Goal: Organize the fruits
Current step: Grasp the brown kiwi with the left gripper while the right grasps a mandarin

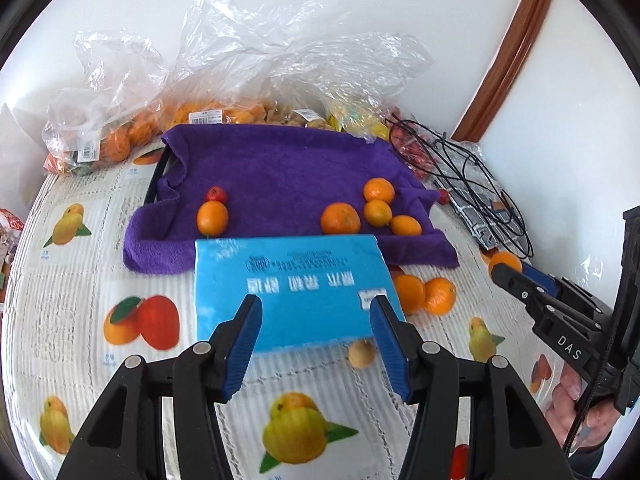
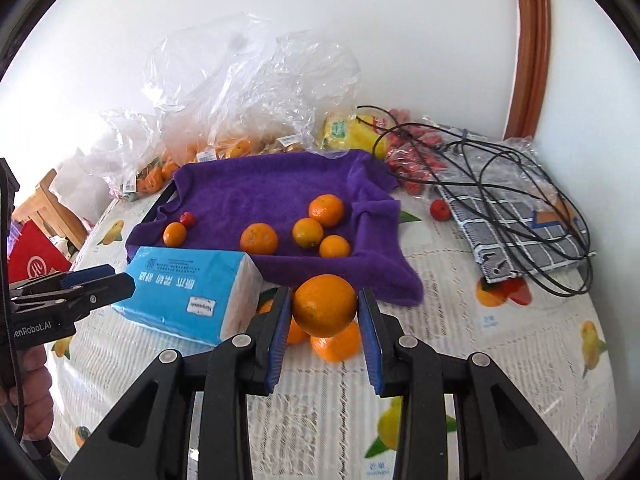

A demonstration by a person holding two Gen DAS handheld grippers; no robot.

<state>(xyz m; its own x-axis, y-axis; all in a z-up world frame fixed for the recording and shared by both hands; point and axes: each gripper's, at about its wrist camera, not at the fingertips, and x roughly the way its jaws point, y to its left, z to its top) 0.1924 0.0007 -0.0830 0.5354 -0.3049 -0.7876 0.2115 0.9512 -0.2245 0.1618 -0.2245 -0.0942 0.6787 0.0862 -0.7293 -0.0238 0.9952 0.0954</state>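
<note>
Right claw (image 2: 324, 312) clamped on an orange (image 2: 325, 305), lifted just above two more oranges (image 2: 338, 345) lying on the worktop (image 2: 500, 360) near its front middle, beside the blue tissue pack (image 2: 188, 292). Left claw (image 1: 316, 316) apart, fingers (image 1: 248, 328) poised over the near end of the tissue pack (image 1: 296, 284), gripping nothing. Purple towel (image 2: 272, 188) draped over a tray toward the back of the worktop, its front edge touching the tissue pack. On the towel: four oranges grouped at the right (image 2: 307, 233), one orange (image 2: 174, 234) at the left touching a small red fruit (image 2: 187, 219). Clear plastic bags of fruit (image 2: 224, 92) along the back edge, against the wall. Checked cloth in a wrapper (image 2: 520, 232) with a black cable (image 2: 500, 176) across it at the back right corner. One small tan fruit (image 1: 361, 354) on the worktop at the near right corner of the tissue pack, seen in the left wrist view.
</note>
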